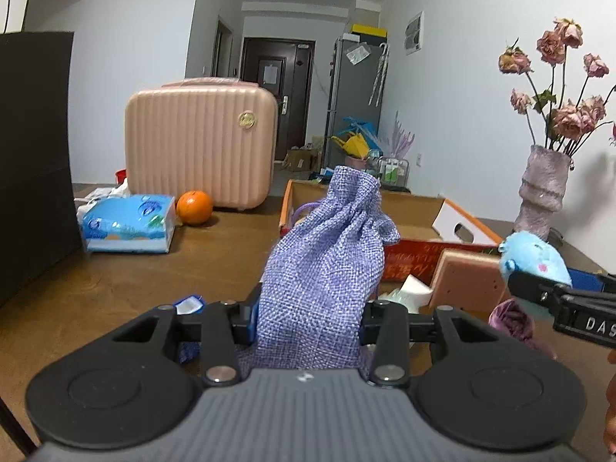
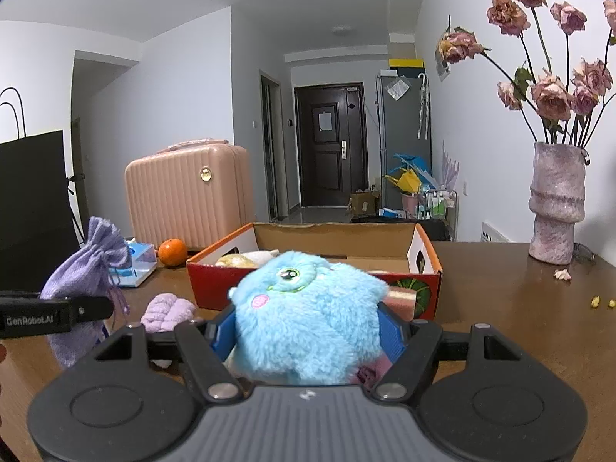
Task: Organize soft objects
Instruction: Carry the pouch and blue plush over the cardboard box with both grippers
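The left gripper (image 1: 308,319) grasps one lilac woven drawstring pouch (image 1: 327,265), upright above the brown wooden table (image 1: 115,281). The right gripper (image 2: 304,331) is clenched on one fluffy light-blue plush toy (image 2: 308,312), just before the near wall of the open red-and-orange cardboard box (image 2: 215,285). One pale purple knitted bundle (image 2: 167,310) lies on the table between both grippers. Left of the box, the table is free up to one orange (image 1: 194,207), one blue tissue pack (image 1: 127,227) and one pink ribbed suitcase (image 1: 200,146).

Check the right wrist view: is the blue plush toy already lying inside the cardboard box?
No, the blue plush toy sits clamped in the right gripper, in front of the cardboard box.
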`<state>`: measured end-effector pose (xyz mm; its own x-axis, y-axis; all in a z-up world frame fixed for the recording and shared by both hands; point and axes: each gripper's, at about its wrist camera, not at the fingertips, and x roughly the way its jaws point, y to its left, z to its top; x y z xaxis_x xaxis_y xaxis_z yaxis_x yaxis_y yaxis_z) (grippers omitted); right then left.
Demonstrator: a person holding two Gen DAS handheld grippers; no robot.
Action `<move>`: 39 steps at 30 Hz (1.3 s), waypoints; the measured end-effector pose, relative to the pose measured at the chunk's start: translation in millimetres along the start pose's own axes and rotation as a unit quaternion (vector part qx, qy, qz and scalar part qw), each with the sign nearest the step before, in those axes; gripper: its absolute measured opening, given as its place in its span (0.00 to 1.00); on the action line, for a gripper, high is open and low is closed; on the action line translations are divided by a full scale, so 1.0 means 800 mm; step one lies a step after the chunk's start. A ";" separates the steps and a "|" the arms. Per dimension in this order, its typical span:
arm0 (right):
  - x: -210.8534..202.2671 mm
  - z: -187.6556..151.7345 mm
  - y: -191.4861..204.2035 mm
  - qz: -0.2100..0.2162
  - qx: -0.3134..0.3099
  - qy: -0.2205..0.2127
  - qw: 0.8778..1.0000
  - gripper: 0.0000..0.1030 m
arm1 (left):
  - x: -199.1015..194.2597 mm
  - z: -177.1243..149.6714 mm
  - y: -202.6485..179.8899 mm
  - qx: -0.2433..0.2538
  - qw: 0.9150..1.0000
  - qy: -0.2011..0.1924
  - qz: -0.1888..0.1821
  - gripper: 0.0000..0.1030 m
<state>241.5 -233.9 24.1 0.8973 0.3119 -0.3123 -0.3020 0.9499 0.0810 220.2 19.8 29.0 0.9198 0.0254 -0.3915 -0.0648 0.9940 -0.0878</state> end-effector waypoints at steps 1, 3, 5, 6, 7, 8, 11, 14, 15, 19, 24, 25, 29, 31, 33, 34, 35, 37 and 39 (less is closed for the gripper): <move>-0.001 0.002 0.000 -0.001 -0.002 -0.003 1.000 0.69 | 0.000 0.003 -0.003 0.001 1.000 -0.003 -0.002 0.41; -0.002 0.006 -0.001 -0.003 -0.006 -0.009 1.000 0.69 | 0.002 0.009 -0.009 0.001 1.000 -0.008 -0.004 0.41; -0.002 0.010 -0.004 -0.005 -0.009 -0.013 1.000 0.69 | 0.004 0.014 -0.015 0.002 1.000 -0.012 -0.007 0.41; -0.002 0.011 -0.005 -0.006 -0.011 -0.014 1.000 0.69 | 0.006 0.017 -0.018 0.002 1.000 -0.014 -0.008 0.41; -0.001 0.013 -0.006 -0.007 -0.013 -0.016 1.000 0.69 | 0.008 0.020 -0.022 0.002 1.000 -0.015 -0.008 0.41; 0.000 0.015 -0.007 -0.009 -0.014 -0.017 1.000 0.69 | 0.010 0.022 -0.024 0.002 1.000 -0.016 -0.009 0.41; 0.004 0.022 -0.014 -0.013 -0.016 -0.020 1.000 0.69 | 0.017 0.029 -0.034 0.001 1.000 -0.020 -0.012 0.41; 0.008 0.028 -0.019 -0.020 -0.014 -0.027 0.999 0.69 | 0.026 0.036 -0.042 -0.002 1.000 -0.022 -0.013 0.41; 0.009 0.030 -0.021 -0.021 -0.014 -0.029 0.999 0.69 | 0.029 0.039 -0.044 -0.004 1.000 -0.022 -0.014 0.41; 0.012 0.038 -0.024 -0.024 -0.017 -0.040 0.999 0.69 | 0.041 0.049 -0.052 -0.007 1.000 -0.025 -0.014 0.41; 0.024 0.051 -0.027 -0.026 -0.020 -0.045 0.998 0.69 | 0.057 0.060 -0.057 -0.018 0.999 -0.028 -0.012 0.41; 0.027 0.053 -0.027 -0.026 -0.020 -0.045 0.998 0.69 | 0.061 0.063 -0.056 -0.023 0.999 -0.028 -0.013 0.41; 0.042 0.062 -0.027 -0.026 -0.019 -0.048 0.998 0.69 | 0.075 0.071 -0.056 -0.029 0.999 -0.028 -0.011 0.41; 0.051 0.067 -0.027 -0.027 -0.020 -0.049 0.998 0.69 | 0.082 0.074 -0.057 -0.029 0.999 -0.027 -0.011 0.41; 0.057 0.071 -0.029 -0.029 -0.022 -0.049 0.998 0.69 | 0.085 0.075 -0.057 -0.029 0.999 -0.027 -0.010 0.41; 0.061 0.072 -0.030 -0.029 -0.023 -0.049 0.998 0.69 | 0.089 0.077 -0.057 -0.030 0.999 -0.027 -0.008 0.41; 0.064 0.074 -0.032 -0.030 -0.023 -0.048 0.998 0.69 | 0.094 0.078 -0.057 -0.031 0.999 -0.026 -0.008 0.41; 0.069 0.076 -0.035 -0.032 -0.022 -0.046 0.998 0.69 | 0.102 0.083 -0.056 -0.033 0.999 -0.024 -0.006 0.41; 0.074 0.079 -0.039 -0.034 -0.021 -0.046 0.998 0.69 | 0.109 0.087 -0.054 -0.036 0.999 -0.025 -0.004 0.41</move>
<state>324.1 -243.4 62.6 0.9416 0.2489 -0.2269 -0.2506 0.9679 0.0219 329.8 -13.5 62.2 0.9384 0.0239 -0.3447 -0.0828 0.9840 -0.1574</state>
